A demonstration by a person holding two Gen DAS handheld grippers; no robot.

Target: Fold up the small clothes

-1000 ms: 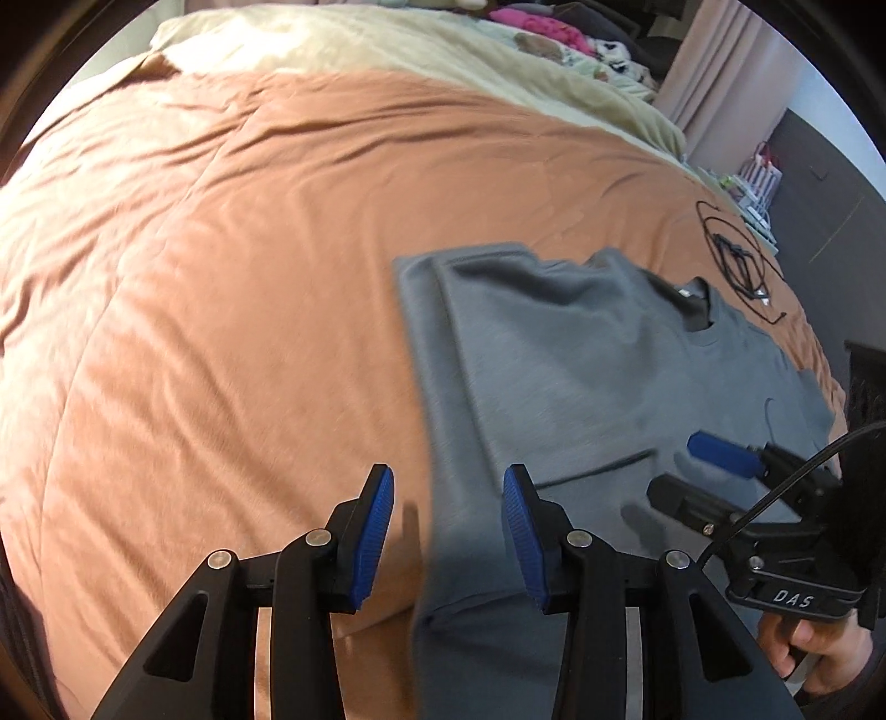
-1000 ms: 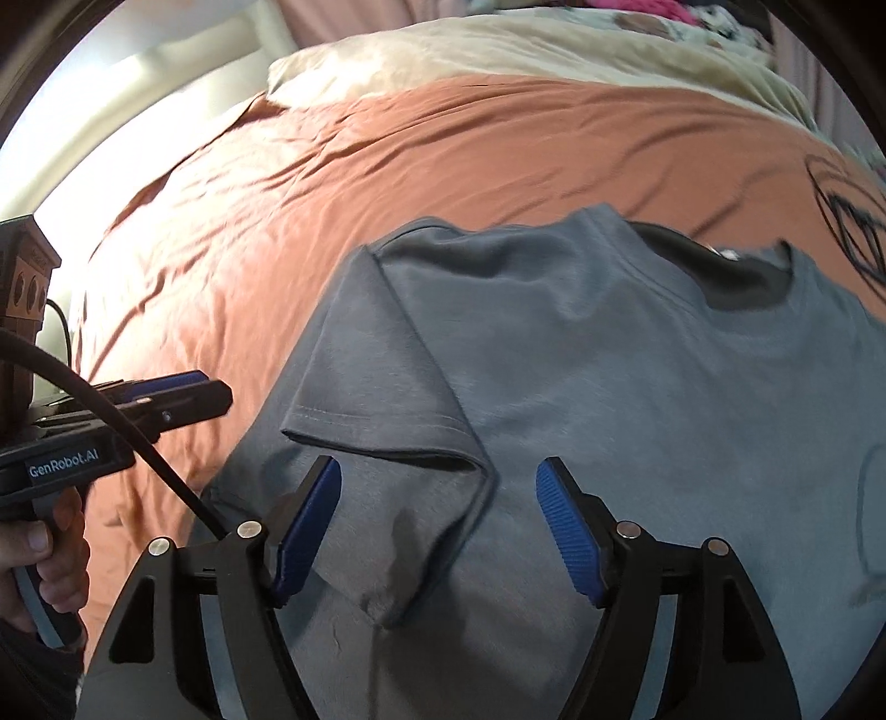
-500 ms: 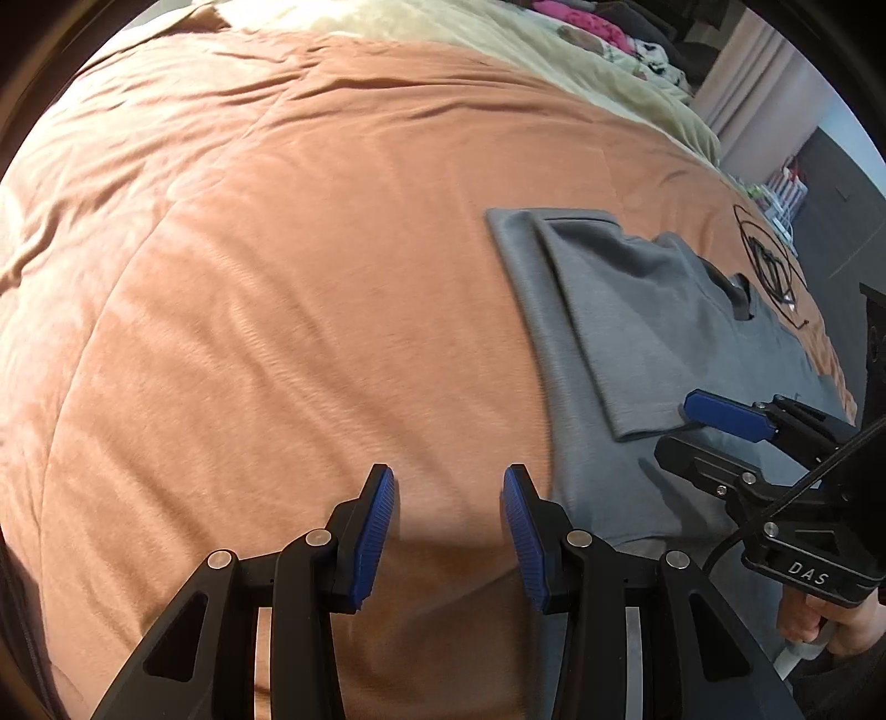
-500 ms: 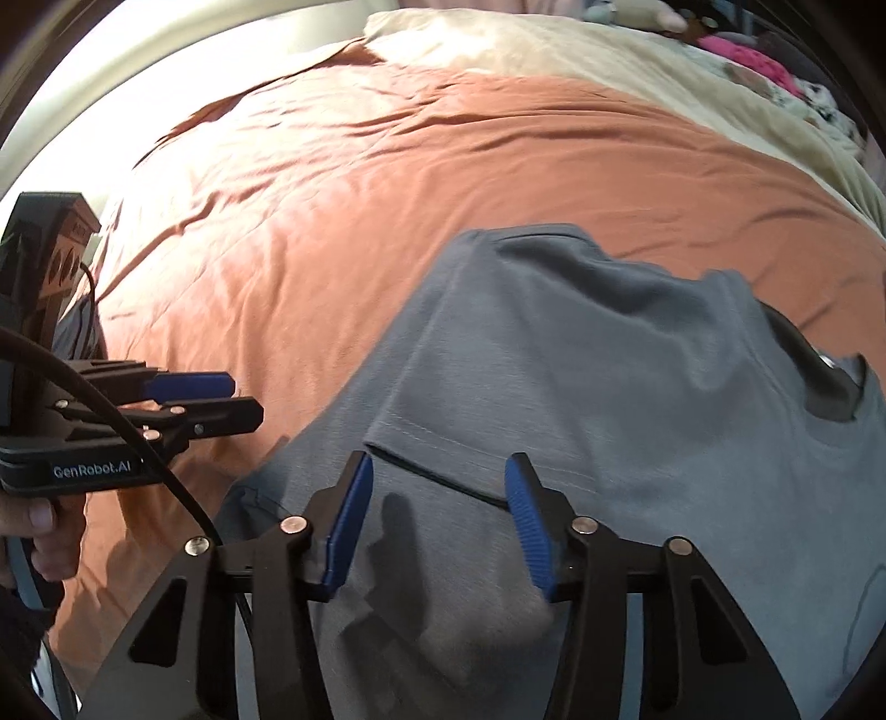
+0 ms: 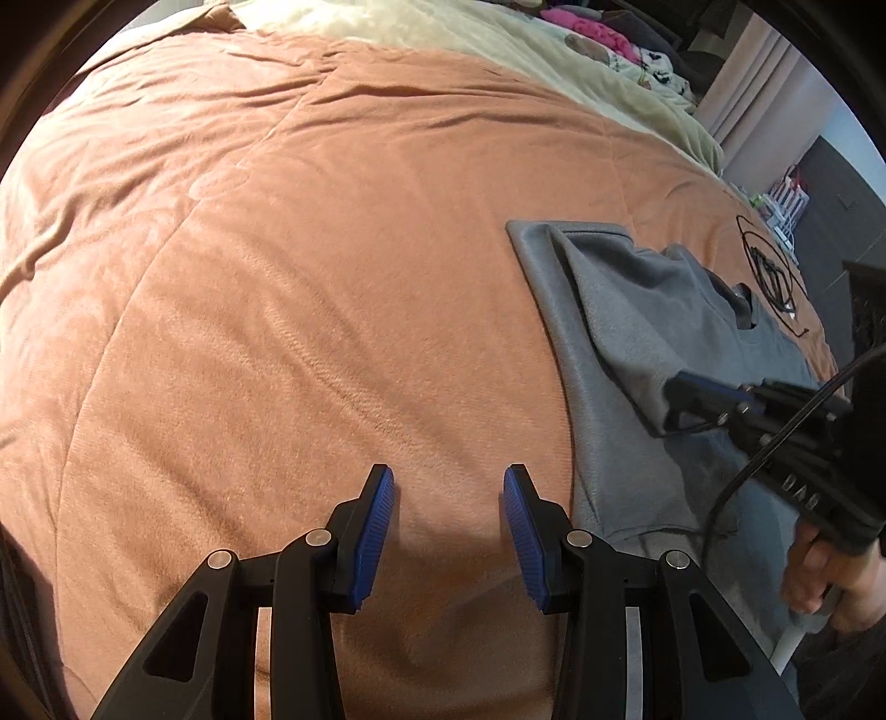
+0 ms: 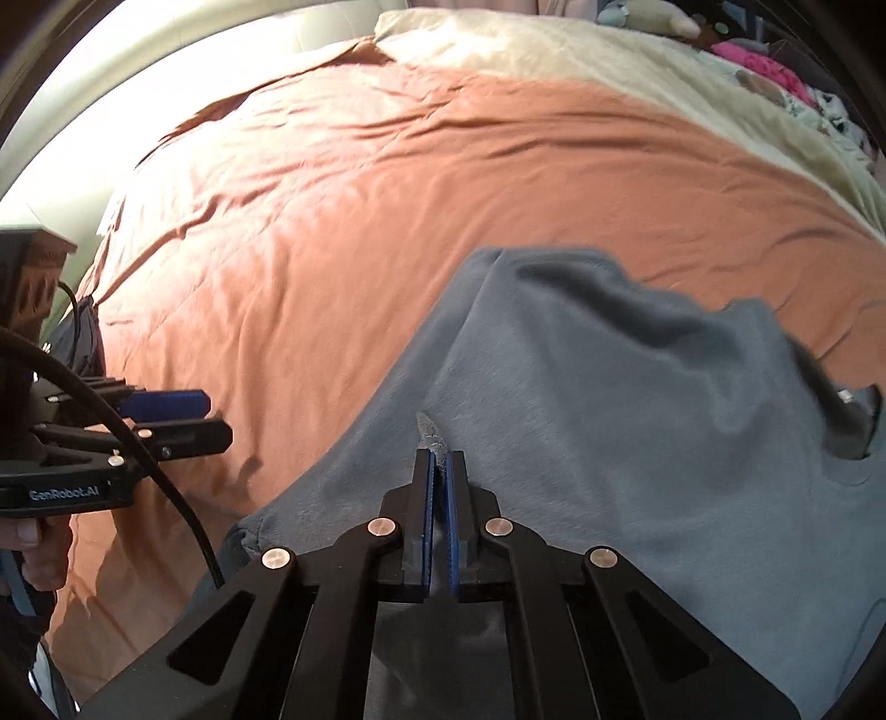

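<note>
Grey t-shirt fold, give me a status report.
Right gripper shut on a pinch of the grey t-shirt. Left gripper open, empty, over the orange blanket. Nothing in the way.

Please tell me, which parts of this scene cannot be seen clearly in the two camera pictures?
- Grey cotton T-shirt: its hem and right side are cut off by the edge of the right wrist view.
- Black line drawing on the orange blanket: too small and distorted in the left wrist view to identify.
- Pink and patterned clothes pile: too small, at the rim, items indistinguishable.
- Right gripper: how much cloth it pinches is hidden by its pads.
</note>
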